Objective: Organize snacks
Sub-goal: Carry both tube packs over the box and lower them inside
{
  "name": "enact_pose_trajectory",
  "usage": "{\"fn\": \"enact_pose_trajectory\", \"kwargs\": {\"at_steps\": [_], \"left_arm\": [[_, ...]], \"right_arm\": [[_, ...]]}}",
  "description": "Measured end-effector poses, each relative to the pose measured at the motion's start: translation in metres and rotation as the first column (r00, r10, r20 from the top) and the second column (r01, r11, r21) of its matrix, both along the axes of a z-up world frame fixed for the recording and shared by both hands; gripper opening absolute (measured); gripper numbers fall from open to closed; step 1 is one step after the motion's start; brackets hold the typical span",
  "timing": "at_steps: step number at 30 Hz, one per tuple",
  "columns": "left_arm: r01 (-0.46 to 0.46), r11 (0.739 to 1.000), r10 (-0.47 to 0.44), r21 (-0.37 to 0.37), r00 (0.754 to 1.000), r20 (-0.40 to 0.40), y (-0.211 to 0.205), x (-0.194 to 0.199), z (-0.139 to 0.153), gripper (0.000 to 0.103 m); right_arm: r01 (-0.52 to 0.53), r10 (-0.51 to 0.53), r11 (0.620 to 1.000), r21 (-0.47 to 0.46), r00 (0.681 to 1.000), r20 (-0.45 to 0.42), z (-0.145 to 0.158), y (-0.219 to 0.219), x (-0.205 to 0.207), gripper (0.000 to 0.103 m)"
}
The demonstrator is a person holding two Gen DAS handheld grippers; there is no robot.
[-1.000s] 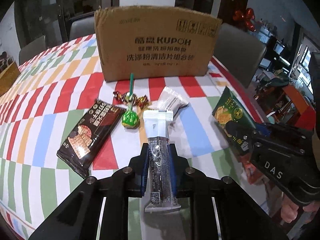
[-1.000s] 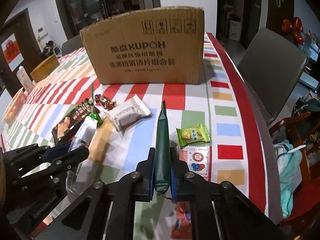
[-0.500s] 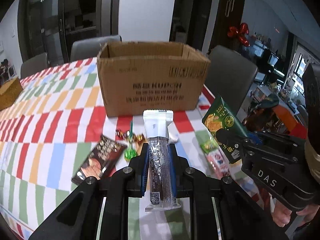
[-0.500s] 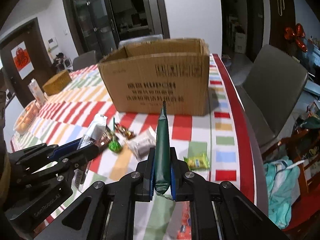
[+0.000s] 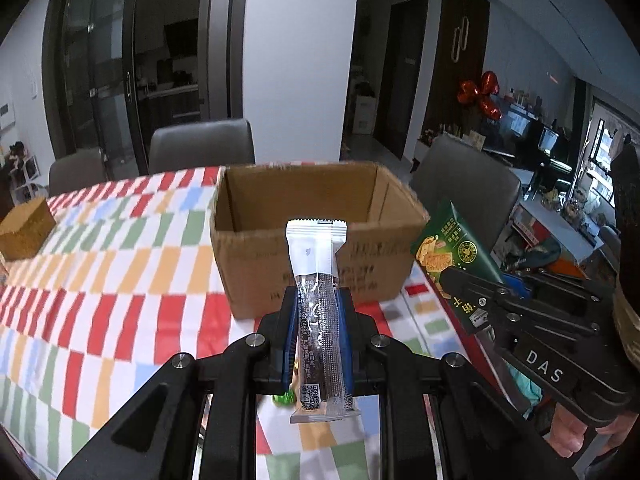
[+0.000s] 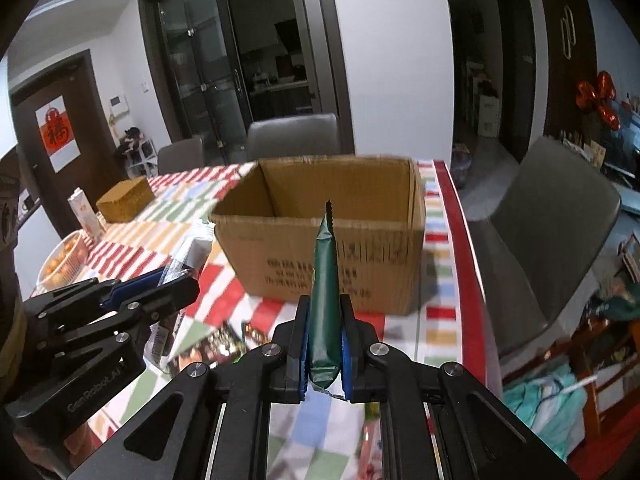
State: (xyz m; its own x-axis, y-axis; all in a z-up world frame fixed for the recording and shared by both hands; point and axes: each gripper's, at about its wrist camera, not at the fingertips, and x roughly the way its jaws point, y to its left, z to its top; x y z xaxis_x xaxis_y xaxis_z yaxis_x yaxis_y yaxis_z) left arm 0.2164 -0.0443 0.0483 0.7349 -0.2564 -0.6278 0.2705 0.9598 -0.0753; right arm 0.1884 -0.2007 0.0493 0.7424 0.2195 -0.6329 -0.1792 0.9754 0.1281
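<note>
Left gripper (image 5: 318, 332): jaws clamped on a clear-and-white snack bar (image 5: 318, 300), held above the table, short of the cardboard box (image 5: 312, 216).
Right gripper (image 6: 324, 344): jaws pinching a green packet (image 6: 325, 304) edge-on, short of the box.
Writing: "DAS" on the right gripper's body; box print too blurred to read.
Box: open-topped, on the striped tablecloth (image 5: 100, 280).

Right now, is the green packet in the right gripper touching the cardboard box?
Apart. The left wrist view shows the green packet held in the right gripper off the right side of the cardboard box, with tablecloth visible between them.
</note>
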Motion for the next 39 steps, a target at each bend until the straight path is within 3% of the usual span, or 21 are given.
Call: {"fn": "enact_pose_trajectory", "kwargs": {"at_steps": [10, 20, 31, 33, 34, 35, 36, 39], "left_arm": [[0.011, 1.000, -0.011, 0.012, 0.999, 0.031, 0.005, 0.044, 0.028, 0.019], [0.018, 0.999, -0.019, 0.034, 1.000, 0.021, 0.008, 0.093, 0.031, 0.019], [0.043, 0.997, -0.042, 0.057, 0.999, -0.034, -0.006, 0.145, 0.014, 0.020], [0.026, 0.996, -0.024, 0.086, 0.999, -0.022, -0.009, 0.149, 0.011, 0.027], [0.009, 0.995, -0.008, 0.102, 1.000, -0.009, -0.008, 0.149, 0.011, 0.035], [-0.012, 0.994, 0.011, 0.112, 1.000, 0.014, -0.007, 0.145, 0.010, 0.054], [-0.019, 0.994, 0.016, 0.112, 1.000, 0.025, -0.006, 0.141, 0.010, 0.061], [-0.023, 0.994, 0.019, 0.107, 0.999, 0.034, -0.001, 0.129, 0.010, 0.061]], "right_arm": [[-0.027, 0.028, 1.000, -0.003, 0.997, 0.075, 0.034, 0.009, 0.040, 0.013], [-0.022, 0.022, 1.000, -0.002, 0.998, 0.055, 0.033, 0.011, 0.093, 0.013], [0.000, 0.000, 1.000, -0.019, 1.000, 0.012, 0.019, 0.006, 0.138, 0.013], [0.012, -0.012, 1.000, -0.027, 1.000, 0.022, 0.018, 0.005, 0.143, 0.015], [0.032, -0.031, 0.999, -0.034, 0.999, 0.031, 0.016, 0.003, 0.144, 0.030], [0.049, -0.048, 0.998, -0.036, 0.998, 0.030, 0.015, 0.003, 0.142, 0.039], [0.065, -0.063, 0.997, -0.030, 0.997, 0.043, 0.015, 0.000, 0.140, 0.049], [0.068, -0.065, 0.996, -0.054, 0.996, 0.064, 0.014, 0.000, 0.129, 0.049]]}}
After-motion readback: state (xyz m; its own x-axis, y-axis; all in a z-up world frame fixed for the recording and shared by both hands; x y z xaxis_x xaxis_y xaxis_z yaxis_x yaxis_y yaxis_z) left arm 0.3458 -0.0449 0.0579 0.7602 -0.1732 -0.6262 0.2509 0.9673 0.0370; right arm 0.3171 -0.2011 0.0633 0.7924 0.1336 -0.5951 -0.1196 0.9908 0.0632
